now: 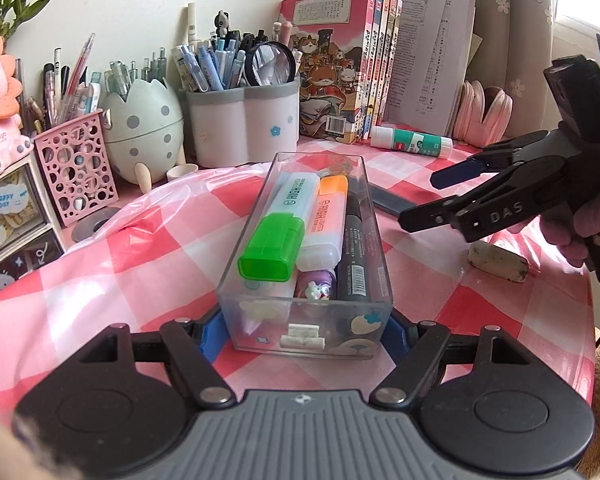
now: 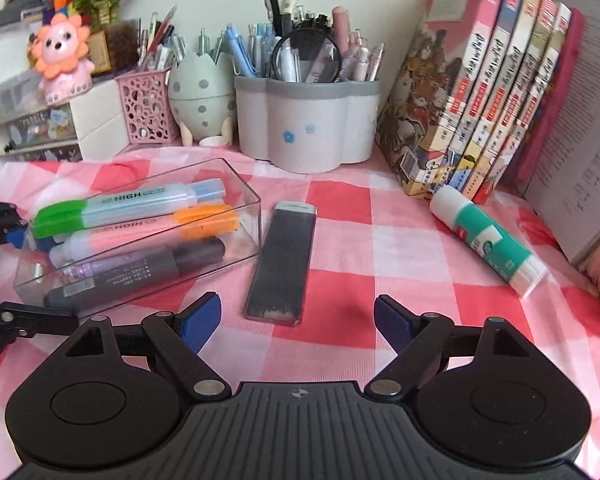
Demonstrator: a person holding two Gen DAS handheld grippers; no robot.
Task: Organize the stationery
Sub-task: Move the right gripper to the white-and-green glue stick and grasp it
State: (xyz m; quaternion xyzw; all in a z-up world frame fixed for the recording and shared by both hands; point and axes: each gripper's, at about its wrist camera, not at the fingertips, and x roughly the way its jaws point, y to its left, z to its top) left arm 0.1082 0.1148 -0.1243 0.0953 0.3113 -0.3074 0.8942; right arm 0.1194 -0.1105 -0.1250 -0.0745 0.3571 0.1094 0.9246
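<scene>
Left tool [image 1: 300, 336] clamps the clear box [image 1: 306, 320]; only its view shows the eraser [image 1: 497, 265]; right tool [image 2: 298, 322] released.

I see soft daylight blowing out a window [image 1: 588, 4] up and right of the jaws; both fisheye views bend and darken at corners, slightly soft throughout.

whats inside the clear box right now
The clear box holds a green-capped highlighter, an orange-capped highlighter, a dark marker and a purple item mostly covered beneath them.
</scene>
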